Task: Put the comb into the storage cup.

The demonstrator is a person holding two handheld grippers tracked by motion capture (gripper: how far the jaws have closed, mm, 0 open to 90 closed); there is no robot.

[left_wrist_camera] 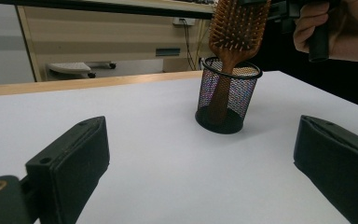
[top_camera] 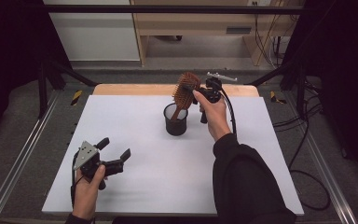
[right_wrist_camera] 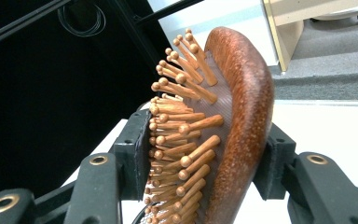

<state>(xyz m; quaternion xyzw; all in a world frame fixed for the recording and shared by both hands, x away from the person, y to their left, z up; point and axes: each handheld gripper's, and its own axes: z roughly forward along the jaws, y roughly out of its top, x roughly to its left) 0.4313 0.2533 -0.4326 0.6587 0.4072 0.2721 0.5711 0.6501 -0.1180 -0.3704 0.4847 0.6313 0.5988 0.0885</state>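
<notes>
Wooden pins crowd the right gripper view, where we see the hairbrush (right_wrist_camera: 223, 126) from its edge, its red-brown back curving to the right and its pins pointing left. Our right gripper (right_wrist_camera: 200, 154) is clamped on the brush head, one black jaw pressing into the pins and the other against the back; the brush's lower part and handle run out of that frame at the bottom.

From the high view, we hold that right gripper (top_camera: 200, 91) above the far middle of the white table (top_camera: 135, 182), and the brush (top_camera: 185, 91) leans with its handle down inside a black mesh cup (top_camera: 175, 120). Whether the handle touches the cup's floor we cannot tell from above. In the left gripper view the handle shows through the mesh of the cup (left_wrist_camera: 227, 95) and reaches down near its base, while the top of the brush (left_wrist_camera: 237, 25) is cut off by the frame's upper edge, as is most of the right hand (left_wrist_camera: 335, 28).

Our left gripper (top_camera: 114, 151) rests near the front left of the table, well apart from the cup, jaws spread wide and holding nothing. Beyond the table, pale furniture (top_camera: 191, 23) and cables stand in dim, blurred surroundings.
</notes>
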